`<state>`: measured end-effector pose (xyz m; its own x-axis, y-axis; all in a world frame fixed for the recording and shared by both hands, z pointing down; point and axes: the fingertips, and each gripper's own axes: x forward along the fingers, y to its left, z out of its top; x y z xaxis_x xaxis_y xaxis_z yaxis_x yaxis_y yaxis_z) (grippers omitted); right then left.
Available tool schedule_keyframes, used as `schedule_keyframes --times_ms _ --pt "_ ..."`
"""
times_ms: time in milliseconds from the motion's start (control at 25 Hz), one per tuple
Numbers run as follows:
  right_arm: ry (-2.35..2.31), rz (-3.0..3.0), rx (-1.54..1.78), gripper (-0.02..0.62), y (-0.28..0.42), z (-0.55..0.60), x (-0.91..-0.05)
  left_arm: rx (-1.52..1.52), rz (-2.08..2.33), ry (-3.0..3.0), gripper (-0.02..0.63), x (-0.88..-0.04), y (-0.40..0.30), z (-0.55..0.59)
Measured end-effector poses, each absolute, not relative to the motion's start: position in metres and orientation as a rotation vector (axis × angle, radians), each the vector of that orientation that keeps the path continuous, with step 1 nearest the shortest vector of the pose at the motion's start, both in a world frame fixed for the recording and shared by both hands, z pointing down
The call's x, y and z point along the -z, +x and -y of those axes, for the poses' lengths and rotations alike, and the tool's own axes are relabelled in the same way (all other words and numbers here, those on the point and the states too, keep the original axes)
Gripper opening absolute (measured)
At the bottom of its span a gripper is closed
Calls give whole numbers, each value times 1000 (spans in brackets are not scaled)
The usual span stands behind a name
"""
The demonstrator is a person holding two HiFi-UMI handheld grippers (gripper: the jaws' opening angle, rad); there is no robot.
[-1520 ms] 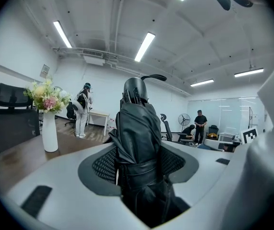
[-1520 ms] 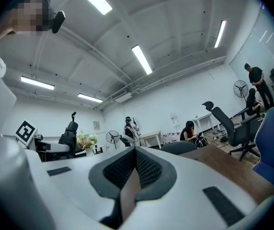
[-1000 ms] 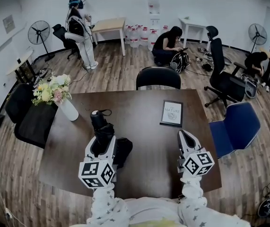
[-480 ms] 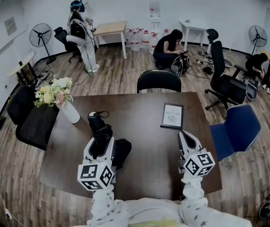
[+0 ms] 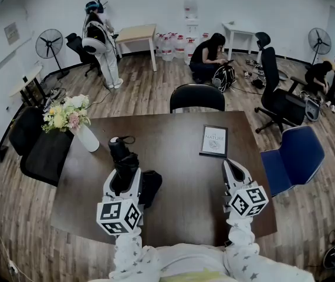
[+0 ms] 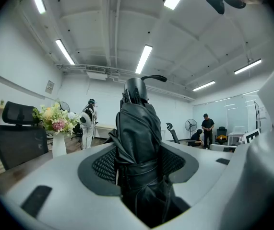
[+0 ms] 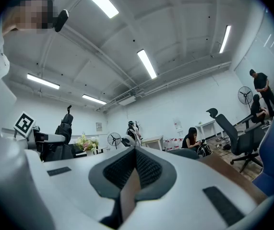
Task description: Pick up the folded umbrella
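The folded umbrella (image 5: 122, 157) is black, with a strap round its cloth and a looped handle on top. It stands upright between the jaws of my left gripper (image 5: 123, 176) above the brown table (image 5: 185, 181). In the left gripper view the umbrella (image 6: 139, 133) fills the gap of the left gripper (image 6: 137, 164), both pads pressing on its bundle. Its dark lower end shows beside the gripper's body. My right gripper (image 5: 232, 168) hovers over the table's right side with nothing in it; in the right gripper view the right gripper (image 7: 136, 166) has its jaws together.
A white vase of flowers (image 5: 76, 122) stands at the table's left edge and a framed print (image 5: 215, 141) lies at the far right. A black chair (image 5: 196, 97) sits behind the table, a blue chair (image 5: 293, 157) to the right. Several people are across the room.
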<state>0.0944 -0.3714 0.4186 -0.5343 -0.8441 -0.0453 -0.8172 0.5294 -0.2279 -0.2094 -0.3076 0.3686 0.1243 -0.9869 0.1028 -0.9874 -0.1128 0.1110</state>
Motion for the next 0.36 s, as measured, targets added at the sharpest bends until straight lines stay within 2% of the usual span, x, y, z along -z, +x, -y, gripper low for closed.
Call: schedule_keyframes --times_ms 360 --pt "-1425 -2624 241 21 93 371 -416 -27 1995 2235 250 -374 -209 307"
